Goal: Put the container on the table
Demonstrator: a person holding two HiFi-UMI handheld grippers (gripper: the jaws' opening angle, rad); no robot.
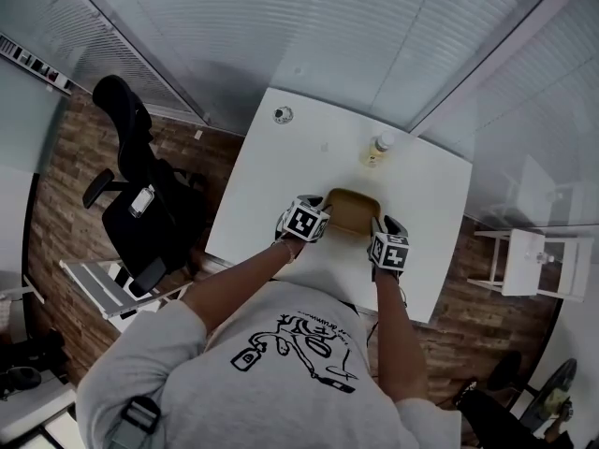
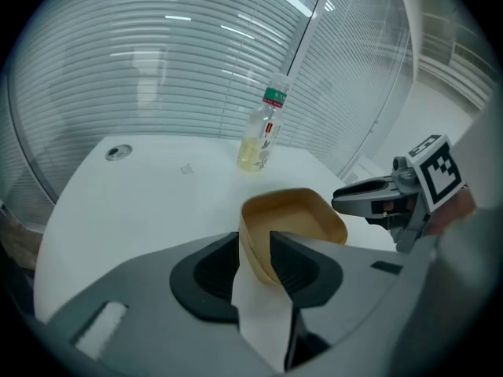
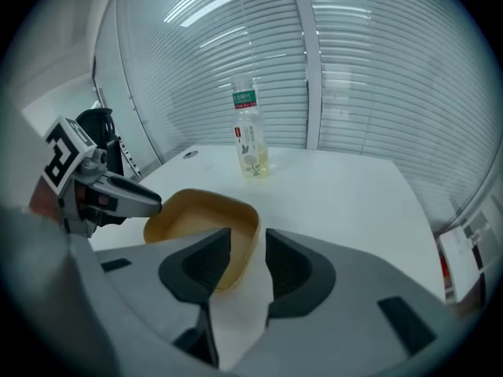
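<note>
A shallow tan container (image 1: 354,211) sits on the white table (image 1: 281,185) near its front edge. My left gripper (image 1: 326,216) is at its left end and my right gripper (image 1: 379,226) at its right end. In the left gripper view the container (image 2: 295,214) has its near rim between the jaws of my left gripper (image 2: 254,250), which stand open with gaps beside the rim. In the right gripper view the container (image 3: 200,214) has its right rim between the open jaws of my right gripper (image 3: 247,250). Neither gripper's pads press on it.
A clear bottle (image 1: 377,150) with yellowish liquid stands behind the container, near the table's far edge. A small round fitting (image 1: 282,114) sits at the far left corner. A black office chair (image 1: 140,204) stands left of the table, white furniture (image 1: 529,260) to the right. Glass walls with blinds are behind.
</note>
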